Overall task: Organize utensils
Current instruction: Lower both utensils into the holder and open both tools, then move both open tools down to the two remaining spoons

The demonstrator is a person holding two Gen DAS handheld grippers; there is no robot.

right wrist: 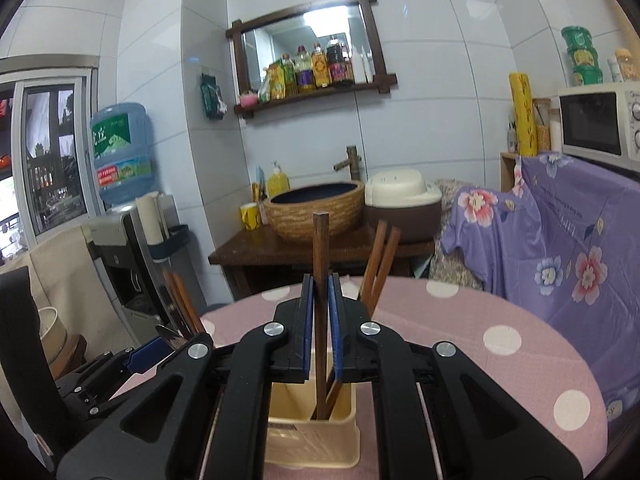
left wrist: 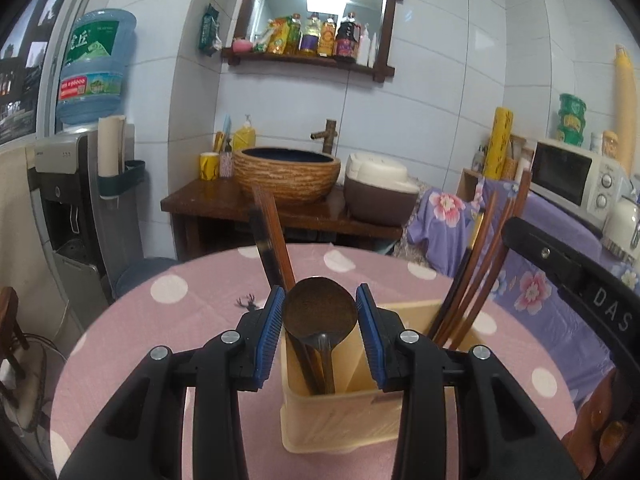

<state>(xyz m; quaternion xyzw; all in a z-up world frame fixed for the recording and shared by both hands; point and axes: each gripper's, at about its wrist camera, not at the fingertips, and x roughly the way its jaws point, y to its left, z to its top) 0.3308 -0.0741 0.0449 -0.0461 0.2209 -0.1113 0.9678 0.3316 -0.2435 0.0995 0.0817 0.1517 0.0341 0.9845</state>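
A beige utensil holder (left wrist: 340, 420) stands on the pink dotted tablecloth (left wrist: 180, 320). My left gripper (left wrist: 320, 289) is shut on the bowl of a dark wooden spoon (left wrist: 320, 312), whose handle reaches down into the holder's left compartment. Brown chopsticks (left wrist: 276, 248) lean behind the spoon, and more chopsticks (left wrist: 480, 264) stand in the right compartment. In the right wrist view my right gripper (right wrist: 320, 280) is shut on one upright brown chopstick (right wrist: 321, 240). That chopstick's lower end is inside the holder (right wrist: 312, 440). Two other chopsticks (right wrist: 380, 264) lean behind it.
The right tool's black housing (left wrist: 560, 264) crosses close on the right of the left wrist view. A small dark figure (left wrist: 250, 302) lies on the cloth. Beyond the table are a basin (left wrist: 286, 172), a rice cooker (left wrist: 380, 192), a water dispenser (left wrist: 80, 200) and a microwave (left wrist: 572, 176).
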